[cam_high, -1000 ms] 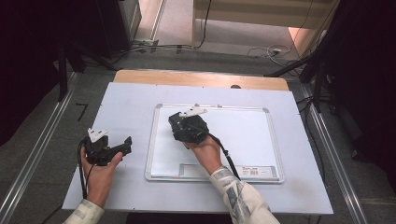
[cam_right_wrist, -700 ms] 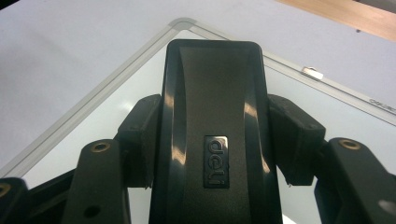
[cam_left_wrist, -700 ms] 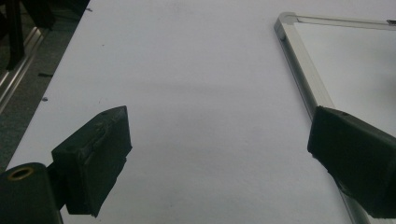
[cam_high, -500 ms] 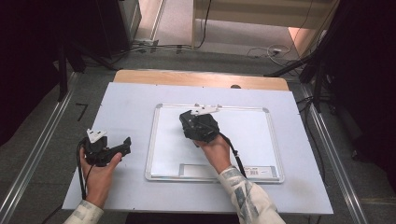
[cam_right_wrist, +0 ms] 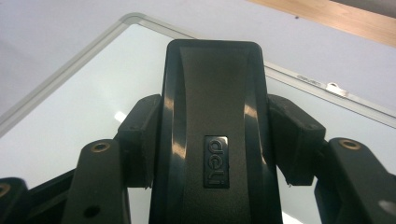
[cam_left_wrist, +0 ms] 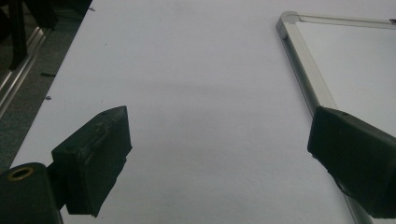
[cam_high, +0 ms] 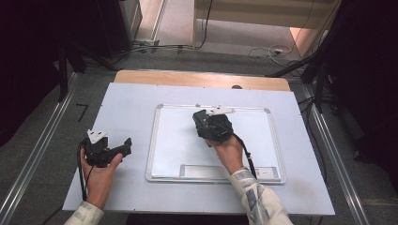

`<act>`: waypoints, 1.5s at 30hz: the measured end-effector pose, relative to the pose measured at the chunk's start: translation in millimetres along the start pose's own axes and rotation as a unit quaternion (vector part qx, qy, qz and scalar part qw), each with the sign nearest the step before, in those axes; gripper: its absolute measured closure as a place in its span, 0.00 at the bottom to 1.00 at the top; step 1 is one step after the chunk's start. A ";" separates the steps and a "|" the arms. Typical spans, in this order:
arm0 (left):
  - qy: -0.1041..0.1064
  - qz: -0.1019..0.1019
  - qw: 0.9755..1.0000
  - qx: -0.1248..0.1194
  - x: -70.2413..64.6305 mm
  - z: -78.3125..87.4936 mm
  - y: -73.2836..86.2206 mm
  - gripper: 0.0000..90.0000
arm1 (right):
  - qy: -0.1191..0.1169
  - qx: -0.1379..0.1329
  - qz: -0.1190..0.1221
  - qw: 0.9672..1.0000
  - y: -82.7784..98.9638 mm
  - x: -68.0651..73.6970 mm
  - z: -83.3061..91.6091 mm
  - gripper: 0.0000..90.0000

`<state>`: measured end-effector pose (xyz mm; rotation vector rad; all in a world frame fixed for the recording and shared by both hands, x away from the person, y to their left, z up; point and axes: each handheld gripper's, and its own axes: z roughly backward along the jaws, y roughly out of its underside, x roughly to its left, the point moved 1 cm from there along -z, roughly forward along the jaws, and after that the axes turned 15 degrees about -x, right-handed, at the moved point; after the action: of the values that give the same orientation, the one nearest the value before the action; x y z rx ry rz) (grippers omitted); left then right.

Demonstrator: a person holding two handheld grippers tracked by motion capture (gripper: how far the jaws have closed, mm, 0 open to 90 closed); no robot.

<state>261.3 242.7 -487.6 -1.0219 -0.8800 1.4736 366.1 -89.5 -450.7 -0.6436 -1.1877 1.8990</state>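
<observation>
Right gripper (cam_high: 206, 123) at frame centre clamps a black eraser (cam_right_wrist: 212, 126) over the whiteboard (cam_high: 176, 140). Left gripper (cam_left_wrist: 219, 154) at lower left, jaws spread wide, nothing held

Looks like a lab or recording studio setup rather than anyone's home or office. The pale grey-white tabletop (cam_high: 126, 103) sits on a light wooden board (cam_high: 202, 78) over a grey carpeted floor (cam_high: 42, 117), with silver metal rails (cam_high: 35, 159) running along both sides. Loose black cables (cam_high: 159, 47) trail across the floor at the back, and dark stands and black curtain-like panels (cam_high: 42, 51) box the table in. The white dry-erase board with a silver frame (cam_high: 263, 140) lying flat adds to the test-bench feel.
</observation>
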 end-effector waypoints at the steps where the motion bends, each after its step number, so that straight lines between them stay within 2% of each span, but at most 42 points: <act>1: -0.001 0.000 1.000 -0.001 -0.2 0.0 0.1 0.07 | 0.003 0.000 -0.001 1.000 0.5 -2.9 1.5 0.43; 8: -0.001 -0.001 1.000 0.000 -0.3 -0.1 0.3 0.07 | 0.020 -0.002 -0.011 1.000 4.5 -21.6 8.9 0.43; 13: -0.002 0.001 1.000 0.000 -0.5 -1.0 0.6 0.07 | 0.044 -0.001 -0.023 0.999 9.1 -42.4 14.1 0.43; 22: -0.001 0.001 1.000 0.001 -0.6 -0.6 0.5 0.07 | 0.091 0.007 -0.039 0.995 15.8 -77.4 20.3 0.43; 33: -0.001 -0.001 1.000 0.002 -1.4 -1.0 0.8 0.07 | 0.146 0.023 -0.062 0.987 33.1 -118.1 28.4 0.43; 39: -0.001 -0.002 1.000 0.003 -1.5 -1.4 1.2 0.07 | 0.171 0.030 -0.072 0.982 40.5 -135.1 27.3 0.43; 45: -0.002 -0.002 1.000 0.004 -1.6 -1.8 1.5 0.07 | 0.197 0.046 -0.083 0.976 49.5 -151.0 21.7 0.43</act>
<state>262.6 240.9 -489.4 -1.0104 -0.8776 1.4746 416.9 -237.8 -484.3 -0.8003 -0.8651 1.5834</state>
